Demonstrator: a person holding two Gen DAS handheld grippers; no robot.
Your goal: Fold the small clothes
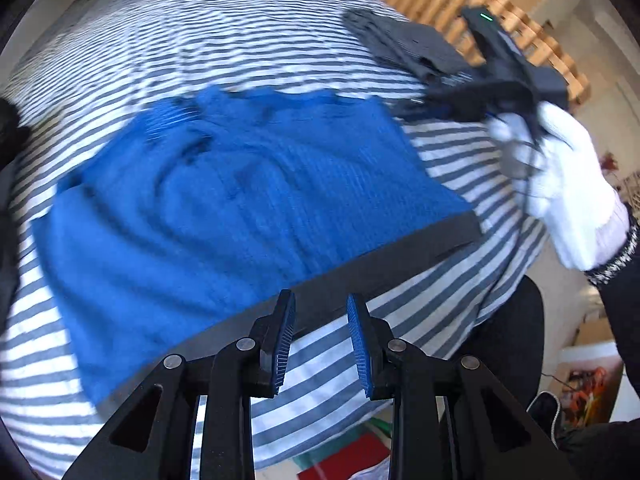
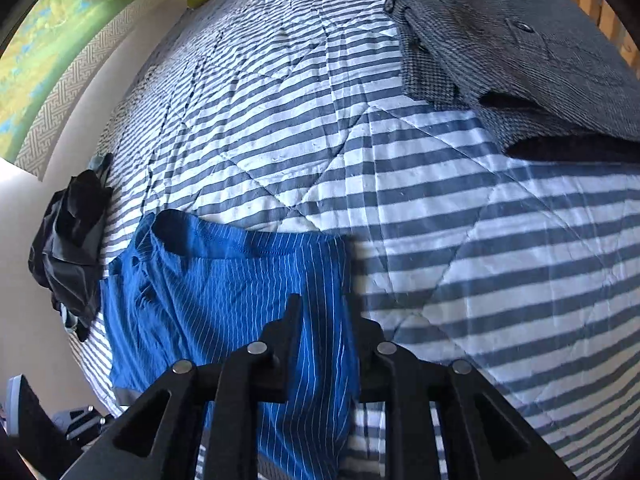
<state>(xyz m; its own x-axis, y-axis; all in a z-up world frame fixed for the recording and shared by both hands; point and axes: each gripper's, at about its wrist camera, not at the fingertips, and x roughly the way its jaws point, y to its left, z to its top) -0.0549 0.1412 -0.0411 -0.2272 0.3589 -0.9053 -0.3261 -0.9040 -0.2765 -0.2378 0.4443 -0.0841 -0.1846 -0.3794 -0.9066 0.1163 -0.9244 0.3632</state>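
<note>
Left wrist view: left claw [image 1: 321,334] released, blue ribbed pads [image 1: 285,344] apart with nothing between them, hanging over the near edge of the bed [image 1: 224,44] with its grey-and-white striped quilt. Ahead of the claw and to its left, blue pinstriped garment [image 1: 224,200] spread on the quilt, blurred, dark waistband [image 1: 360,276] running just ahead of the fingertips. Farther ahead and to the right, folded grey garment [image 1: 416,48] near the far corner of the bed. Shown only here: the right claw's black body [image 1: 508,80] seen from outside, held in a white-gloved hand [image 1: 560,184] at the blue garment's far right corner; tips blurred there.

Right wrist view: right claw [image 2: 326,312] with black fingers [image 2: 288,332] set either side of the blue garment's [image 2: 224,300] right edge, cloth running between them and down under the claw; whether actually clenched on the cloth, cannot tell. Pinstripes and stitched hem sharp here, unlike the other view. Ahead and to the right, grey garment [image 2: 520,48] with buttons and checked weave visible, well apart from the blue one. Shown only here: crumpled dark clothes [image 2: 72,248] at the bed's left edge, left of the claw.
</note>
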